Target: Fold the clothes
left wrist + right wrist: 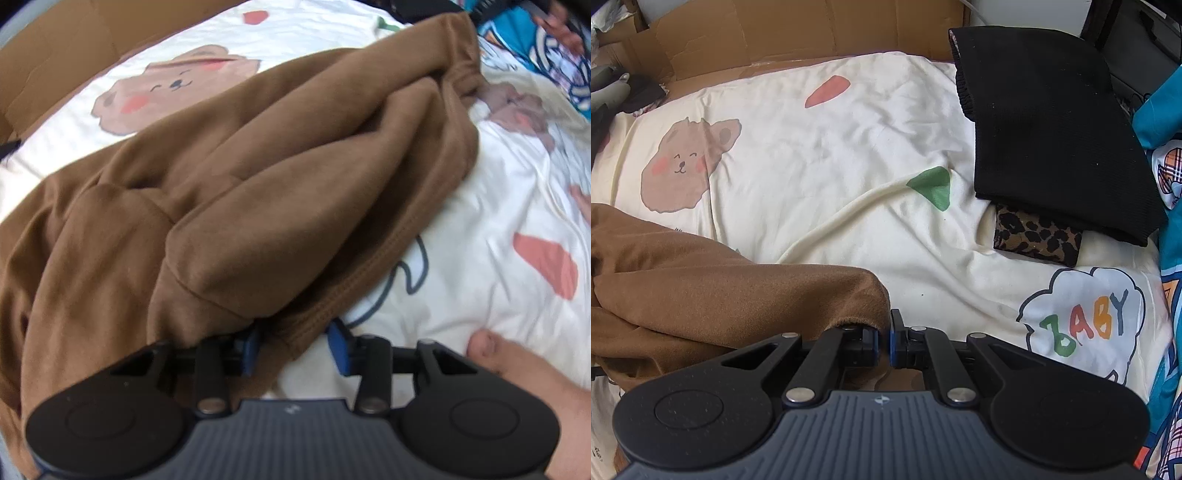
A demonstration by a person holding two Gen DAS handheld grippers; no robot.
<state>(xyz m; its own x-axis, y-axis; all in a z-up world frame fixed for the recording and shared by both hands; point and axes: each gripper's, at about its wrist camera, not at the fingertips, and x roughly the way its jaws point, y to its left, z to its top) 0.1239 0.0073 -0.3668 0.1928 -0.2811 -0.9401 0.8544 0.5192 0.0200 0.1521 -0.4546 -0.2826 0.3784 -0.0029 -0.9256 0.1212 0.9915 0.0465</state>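
Note:
A brown fleece garment (240, 192) lies rumpled across a white cartoon-print bedsheet (498, 192). In the left wrist view, my left gripper (294, 347) points down at the garment's near hem. Its blue pads stand apart with the hem lying loosely between them, and the right pad is clear of the cloth. In the right wrist view, the same brown garment (701, 288) fills the lower left. My right gripper (884, 343) is shut on its corner, and the fabric drapes over the left finger.
A folded black garment (1052, 129) rests on a leopard-print piece (1038, 236) at the sheet's (831, 155) right side. Cardboard (812, 29) lines the far edge. Blue patterned fabric (1171, 258) borders the right. A person's bare skin (517, 369) lies beside the left gripper.

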